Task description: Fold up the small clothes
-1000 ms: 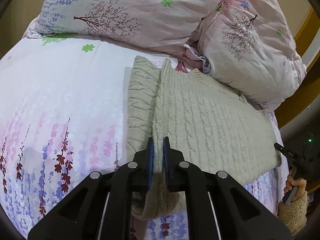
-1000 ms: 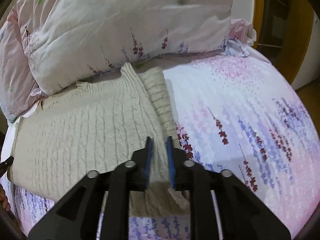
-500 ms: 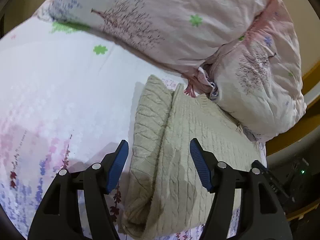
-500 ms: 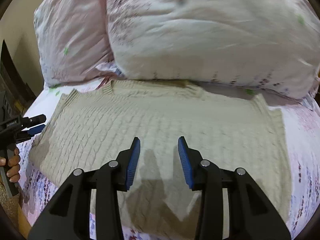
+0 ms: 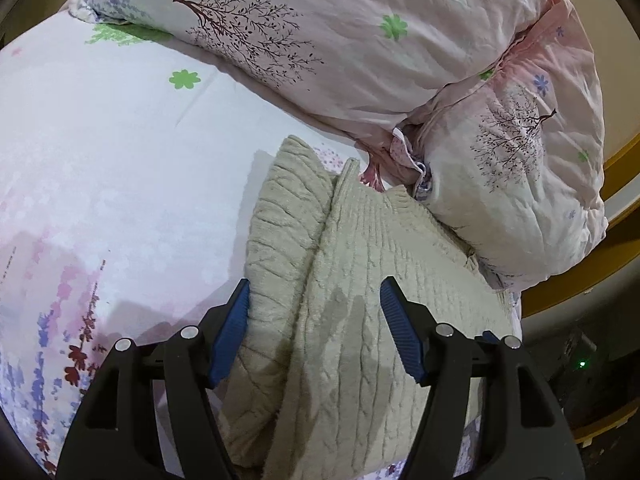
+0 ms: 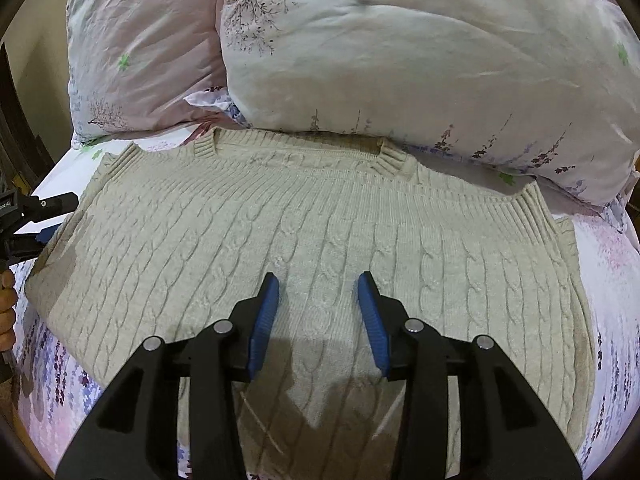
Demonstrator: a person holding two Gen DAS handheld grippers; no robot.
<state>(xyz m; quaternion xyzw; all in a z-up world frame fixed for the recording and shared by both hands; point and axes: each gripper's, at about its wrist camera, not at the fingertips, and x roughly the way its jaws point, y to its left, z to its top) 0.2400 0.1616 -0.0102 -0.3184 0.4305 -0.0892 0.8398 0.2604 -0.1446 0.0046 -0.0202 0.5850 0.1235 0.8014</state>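
Observation:
A beige cable-knit sweater point(image 6: 320, 232) lies flat on the bed, neck towards the pillows, with both sleeves folded in. In the left wrist view the sweater point(image 5: 360, 280) shows a folded sleeve point(image 5: 284, 224) along its left side. My left gripper point(image 5: 314, 302) is open and empty, hovering over the sweater's left edge. My right gripper point(image 6: 318, 296) is open and empty above the middle of the sweater. The left gripper also shows at the left edge of the right wrist view point(image 6: 40, 216).
Two large floral pillows point(image 6: 400, 48) lie against the sweater's neck edge, and they also show in the left wrist view point(image 5: 360, 48). The floral bedsheet point(image 5: 100, 160) spreads to the left. A wooden bed frame point(image 5: 616, 160) runs at the right.
Both grippers let go of the sweater and opened a second ago. The right gripper swung from the right sleeve to the sweater's middle. The left gripper drew back slightly.

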